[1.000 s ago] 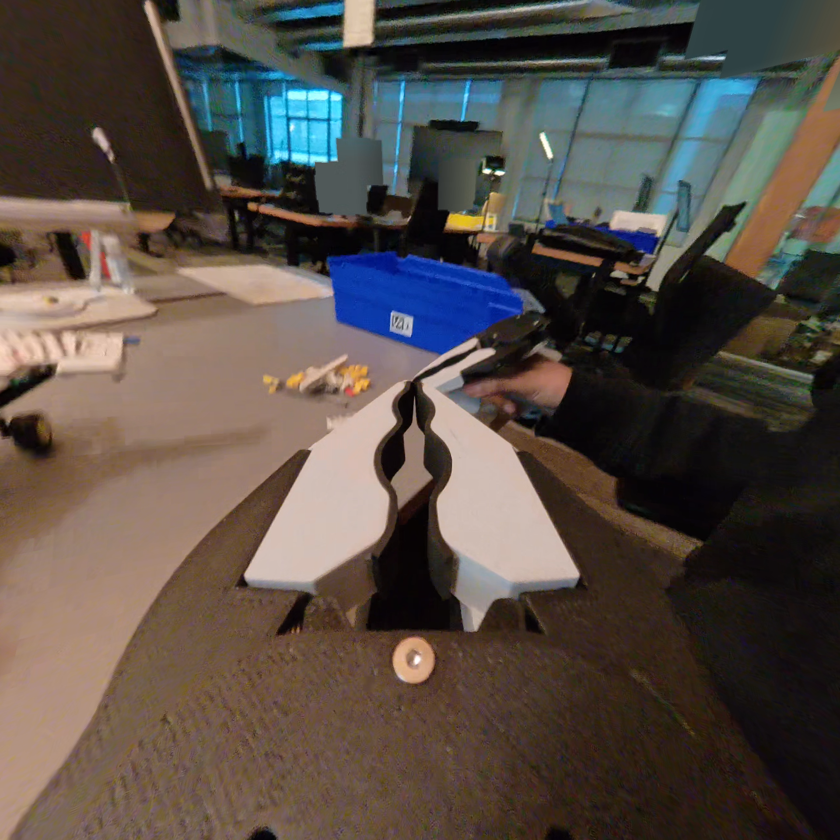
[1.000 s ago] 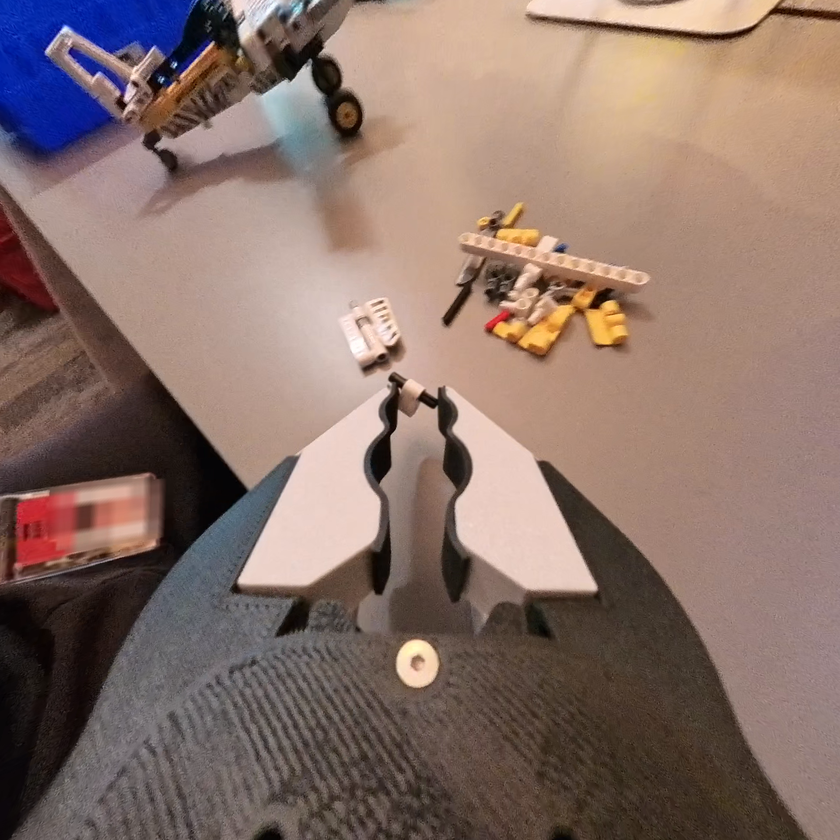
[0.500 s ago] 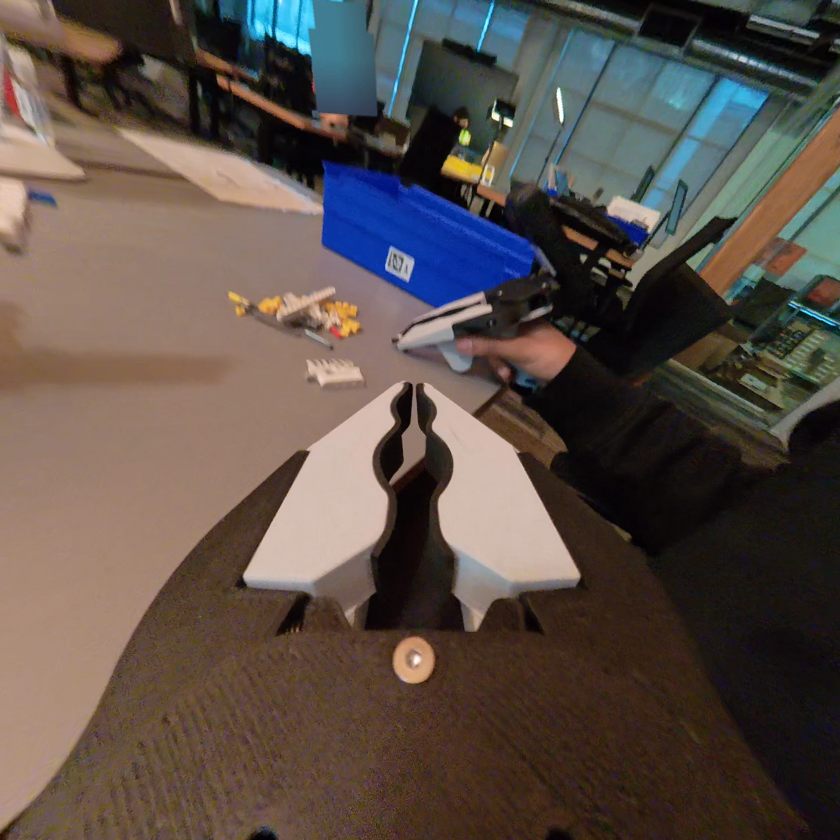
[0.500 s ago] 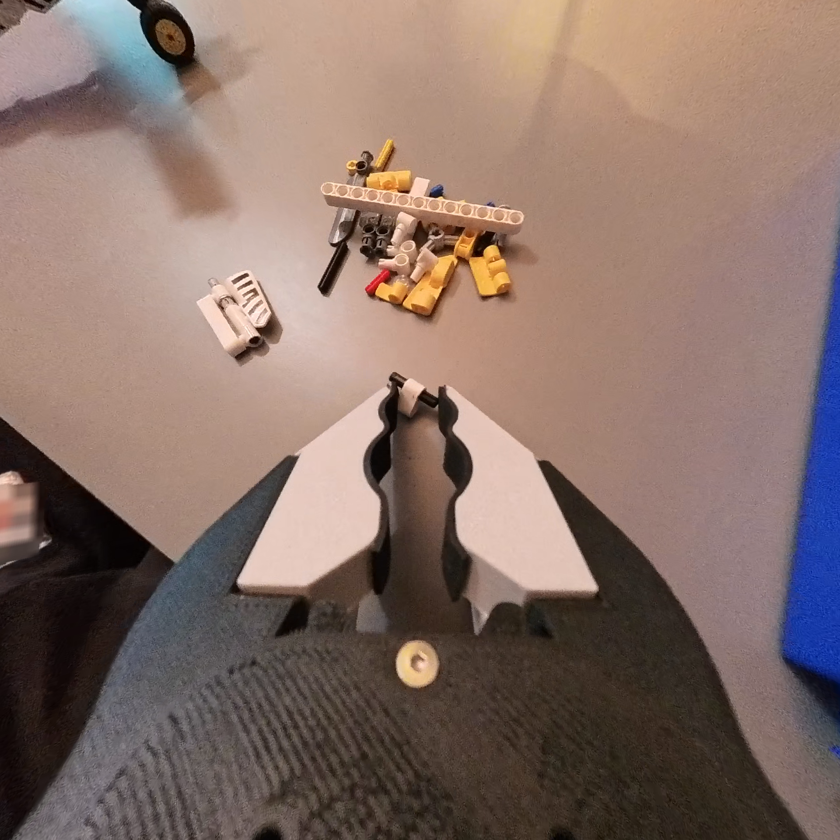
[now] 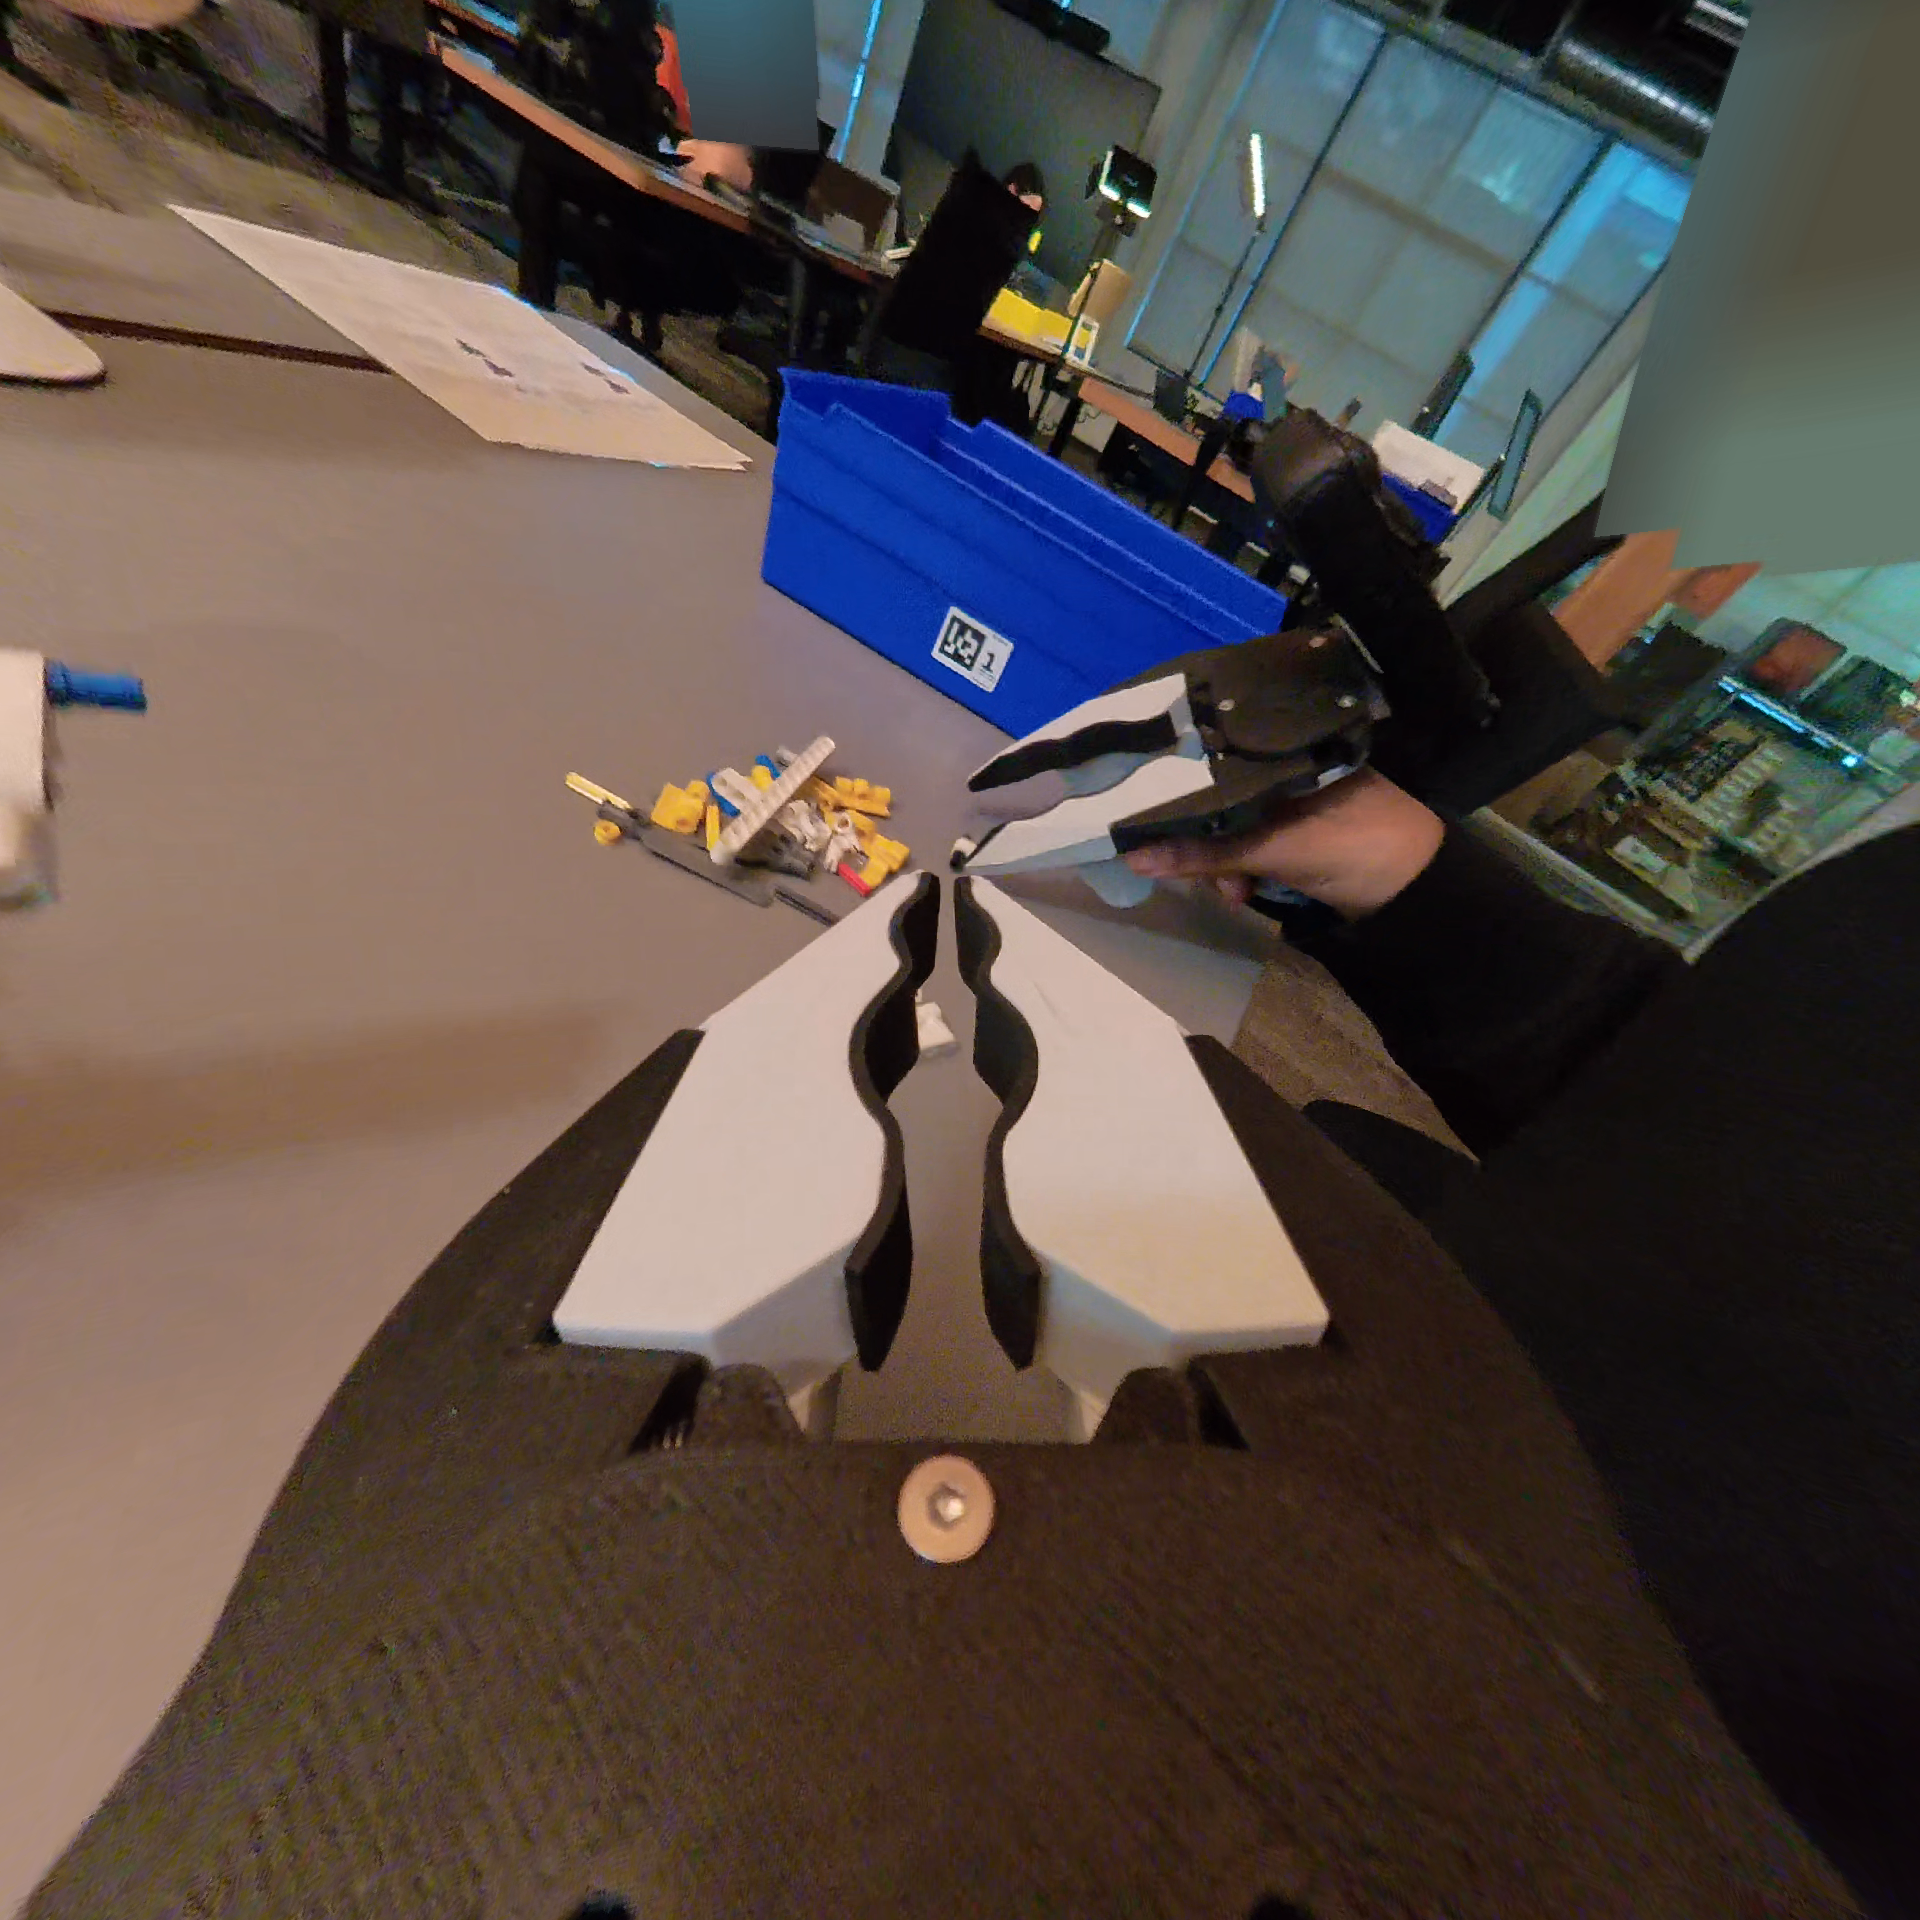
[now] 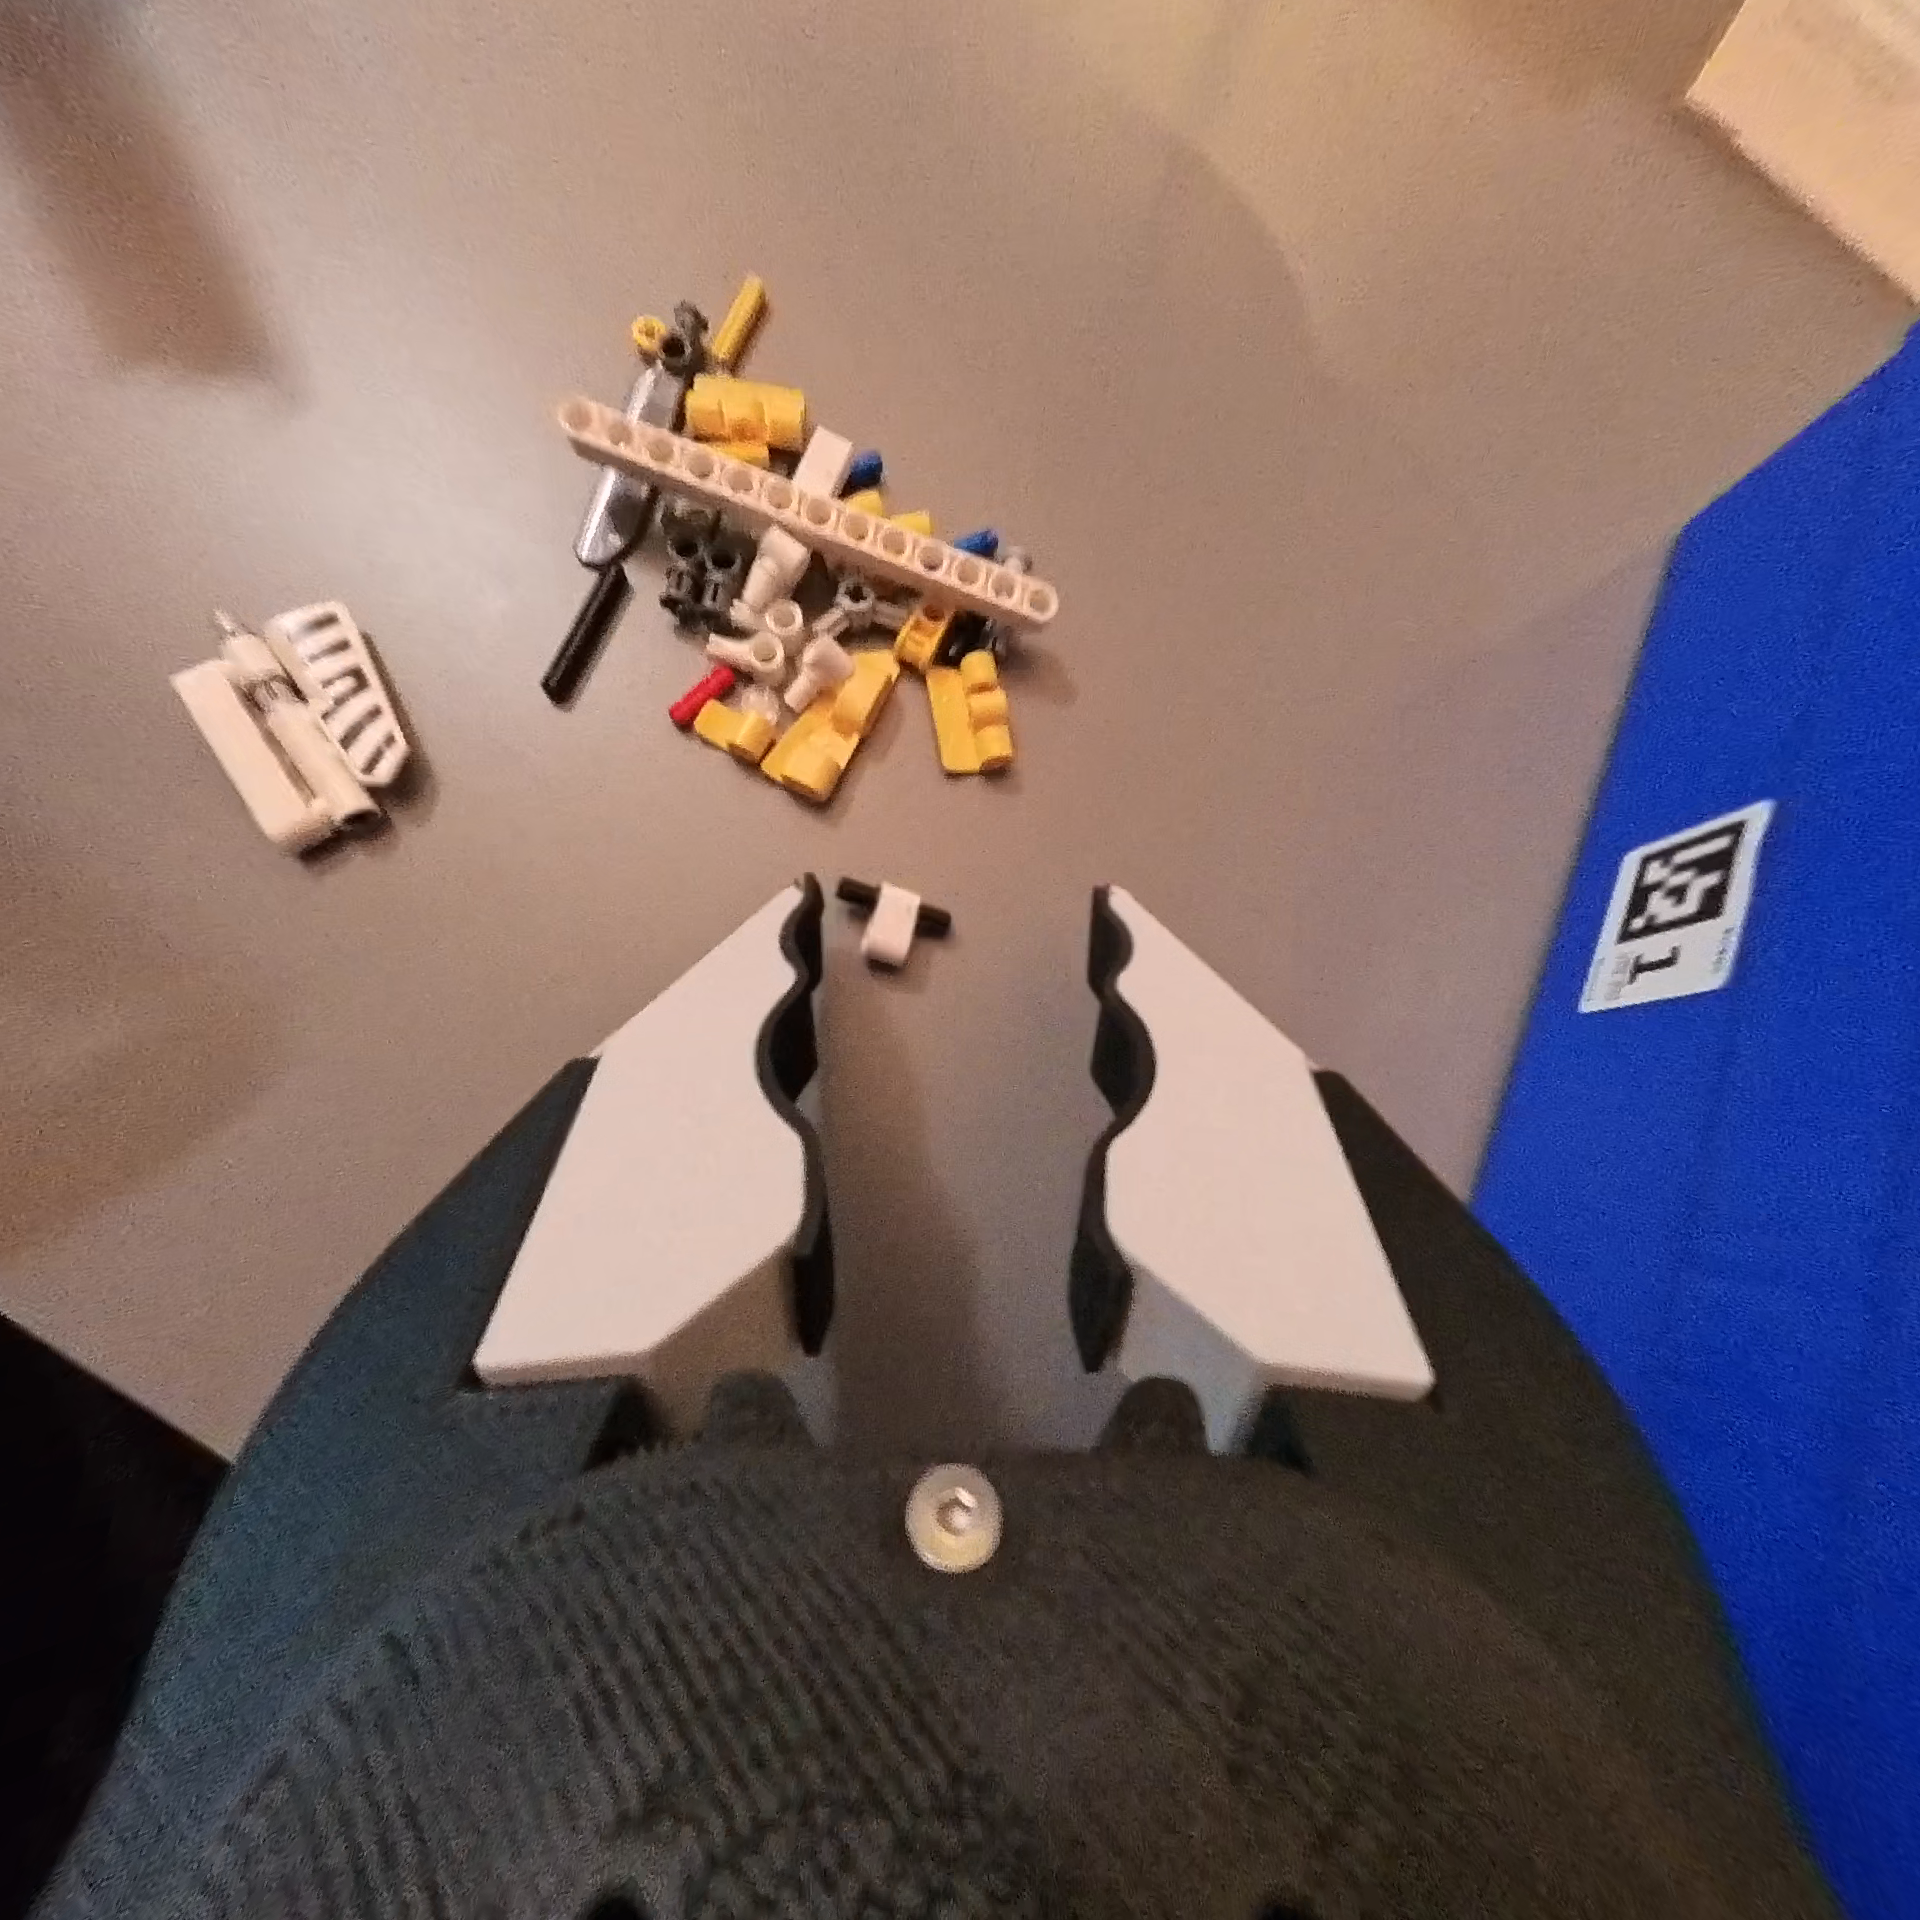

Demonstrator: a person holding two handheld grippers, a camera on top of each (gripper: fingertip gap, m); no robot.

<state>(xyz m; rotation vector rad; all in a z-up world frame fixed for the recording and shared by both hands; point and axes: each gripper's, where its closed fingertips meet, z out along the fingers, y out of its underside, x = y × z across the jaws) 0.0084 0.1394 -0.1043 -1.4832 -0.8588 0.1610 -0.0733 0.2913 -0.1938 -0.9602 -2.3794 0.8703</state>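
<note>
On the grey table (image 6: 1299, 364), a tiny white piece with a black pin (image 6: 894, 918) lies between the spread fingers of the right gripper (image 6: 951, 894), and neither pad touches it.

It looks very light, hard and smooth, so it may slip or roll; I think the black pin ends are the best place to pinch. The left gripper (image 5: 945, 883) is squeezed closed with nothing in it, hanging above the table. Near by lies a pile of yellow, white and grey building pieces (image 6: 821, 582), a white striped piece (image 6: 296, 717) and a blue bin (image 6: 1745, 1039). The table is flat, smooth and a bit shiny. Behind is a big room with desks and windows.
</note>
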